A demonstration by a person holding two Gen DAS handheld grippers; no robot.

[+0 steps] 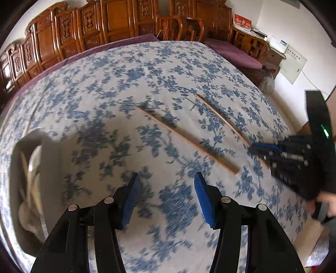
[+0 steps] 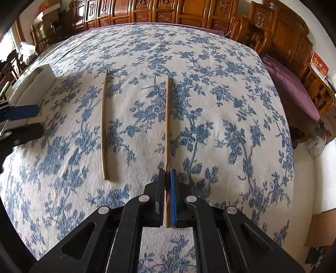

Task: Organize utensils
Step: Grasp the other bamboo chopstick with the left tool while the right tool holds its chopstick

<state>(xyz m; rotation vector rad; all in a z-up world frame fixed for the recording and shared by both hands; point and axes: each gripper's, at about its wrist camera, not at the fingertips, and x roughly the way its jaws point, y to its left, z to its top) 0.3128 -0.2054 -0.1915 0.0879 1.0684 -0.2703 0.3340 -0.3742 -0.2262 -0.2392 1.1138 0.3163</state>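
Two wooden chopsticks lie on the blue floral tablecloth. My right gripper (image 2: 167, 174) is shut on the near end of the right chopstick (image 2: 167, 126), which lies along the cloth. The other chopstick (image 2: 103, 126) lies loose to its left. In the left wrist view, the loose chopstick (image 1: 184, 139) lies in the middle and the held one (image 1: 220, 116) runs into my right gripper (image 1: 255, 148). My left gripper (image 1: 166, 182) is open and empty above the cloth. A grey utensil holder (image 1: 31, 178) with utensils inside stands blurred at the left; it also shows in the right wrist view (image 2: 31, 84).
Carved wooden chairs (image 2: 168, 12) with purple cushions (image 2: 294, 88) ring the table's far and right sides. The tablecloth (image 2: 210, 63) covers the whole table. A wall calendar (image 1: 242, 22) and papers (image 1: 292, 63) are at the far right.
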